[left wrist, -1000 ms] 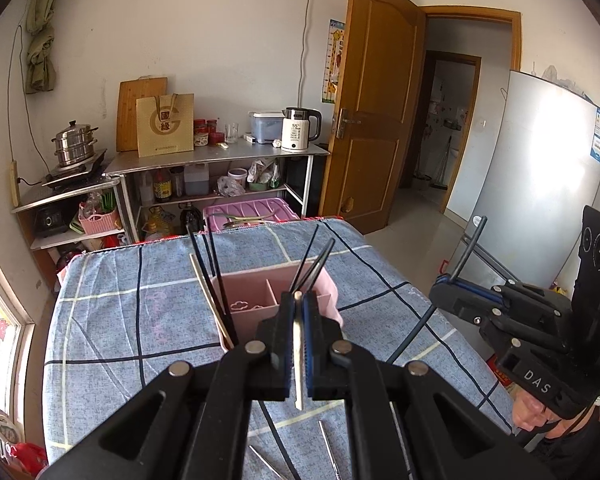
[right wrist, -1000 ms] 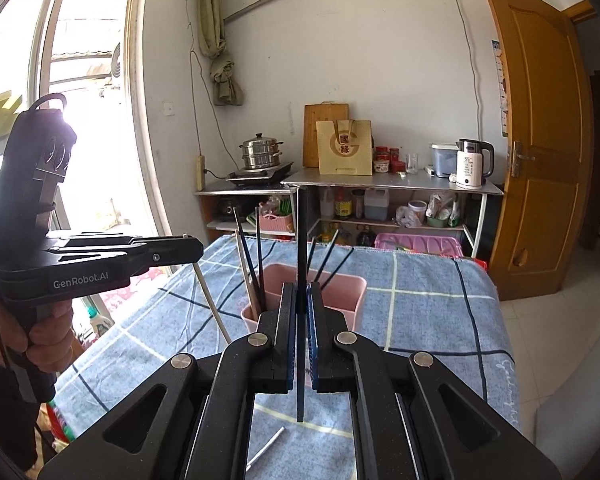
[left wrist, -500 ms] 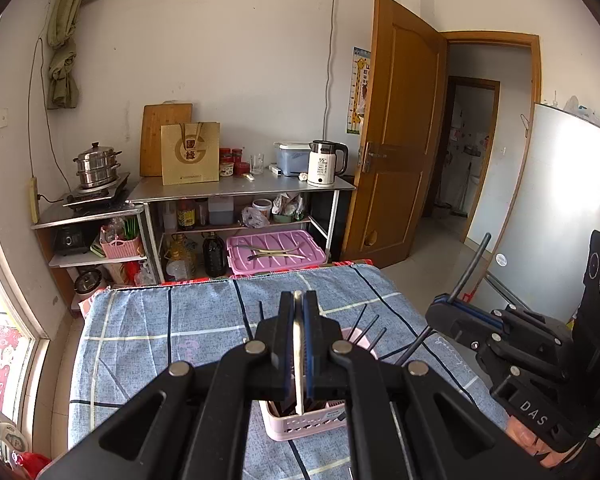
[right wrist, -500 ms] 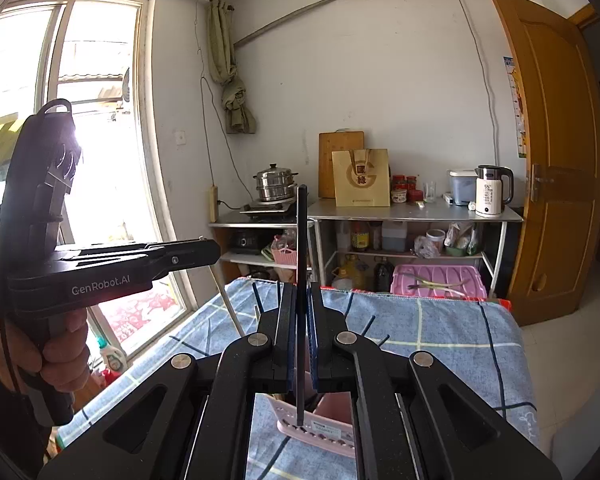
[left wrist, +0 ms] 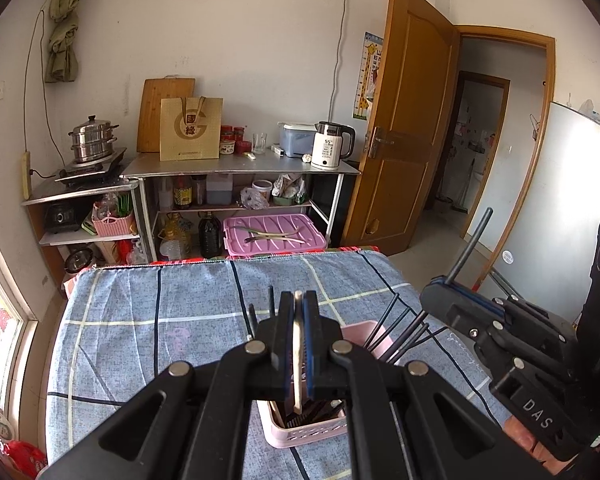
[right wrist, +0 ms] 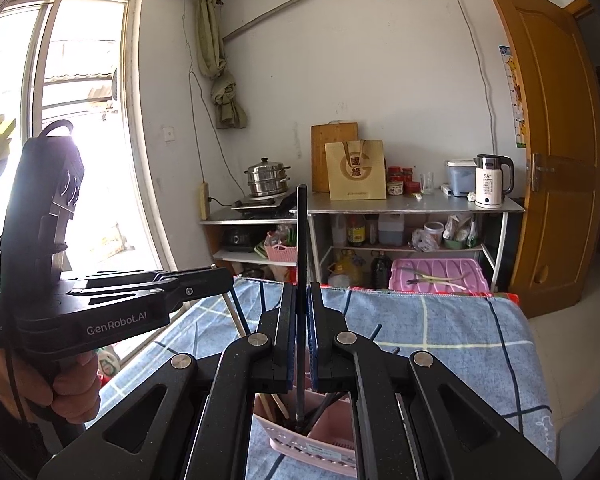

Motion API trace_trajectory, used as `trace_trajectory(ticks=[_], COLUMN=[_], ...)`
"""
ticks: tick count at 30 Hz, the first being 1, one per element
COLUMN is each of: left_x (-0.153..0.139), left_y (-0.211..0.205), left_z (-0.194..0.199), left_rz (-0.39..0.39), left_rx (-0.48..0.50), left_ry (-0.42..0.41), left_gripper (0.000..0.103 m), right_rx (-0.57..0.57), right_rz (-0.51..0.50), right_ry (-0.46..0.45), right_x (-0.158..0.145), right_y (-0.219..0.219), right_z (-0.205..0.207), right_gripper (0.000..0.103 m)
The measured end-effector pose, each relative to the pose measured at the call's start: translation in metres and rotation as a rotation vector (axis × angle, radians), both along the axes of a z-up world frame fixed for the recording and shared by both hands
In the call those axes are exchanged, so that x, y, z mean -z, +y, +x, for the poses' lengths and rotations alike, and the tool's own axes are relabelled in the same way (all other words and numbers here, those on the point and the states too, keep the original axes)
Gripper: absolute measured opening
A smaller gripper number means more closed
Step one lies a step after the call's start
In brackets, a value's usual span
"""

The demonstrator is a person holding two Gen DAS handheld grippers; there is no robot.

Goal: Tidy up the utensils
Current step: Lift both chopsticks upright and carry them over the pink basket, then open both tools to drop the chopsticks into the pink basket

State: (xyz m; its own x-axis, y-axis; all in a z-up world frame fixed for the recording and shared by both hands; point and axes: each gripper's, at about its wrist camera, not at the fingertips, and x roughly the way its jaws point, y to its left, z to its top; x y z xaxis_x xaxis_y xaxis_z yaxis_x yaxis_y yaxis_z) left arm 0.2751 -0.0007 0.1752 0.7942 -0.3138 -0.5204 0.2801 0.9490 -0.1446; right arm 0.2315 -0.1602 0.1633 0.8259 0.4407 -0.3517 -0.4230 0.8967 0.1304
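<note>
My left gripper (left wrist: 298, 320) is shut on a pale wooden chopstick (left wrist: 297, 356) held upright, its lower tip inside the pink utensil basket (left wrist: 308, 432) on the blue checked tablecloth (left wrist: 160, 320). My right gripper (right wrist: 301, 320) is shut on a black chopstick (right wrist: 301, 260) held upright, its lower end down in the same basket (right wrist: 320, 446). Several black chopsticks (left wrist: 400, 332) lean out of the basket. Each gripper shows in the other's view, the right one (left wrist: 500, 332) to the right and the left one (right wrist: 120, 308) to the left.
Metal shelves (left wrist: 240, 166) with a kettle (left wrist: 332, 144), a steamer pot (left wrist: 92, 140) and a paper bag stand beyond the table's far edge. A pink crate (left wrist: 274, 236) sits below them. An open wooden door (left wrist: 404, 120) is at the right, a window (right wrist: 80, 120) at the left.
Both grippers have come lower over the basket and tilted down, so the two chopsticks' tips now reach inside it. Both stay shut.
</note>
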Motion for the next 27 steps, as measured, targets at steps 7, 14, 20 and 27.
trace_trajectory(ticks=[7,14,20,27], left_x=[0.028,0.051,0.040,0.021], left_y=[0.002,0.002,0.008,0.020], left_z=[0.008,0.008,-0.010,-0.044], left_rz=[-0.003,0.006,-0.008,-0.031], left_rx=[0.014,0.016,0.004,-0.032], left_ry=[0.057,0.110,0.056,-0.018], left_gripper=[0.005,0.005,0.033,0.034], right_rx=[-0.010,-0.022,-0.021,-0.005], right_rz=[-0.030,-0.067,-0.076,-0.039], right_ry=[0.064,0.132,0.098,0.065], right_x=[0.028,0.049,0.041,0.026], right_y=[0.005,0.007,0.003,-0.012], right_z=[0.013,0.016,0.001,-0.023], right_gripper=[0.005,0.005,0.013,0.013])
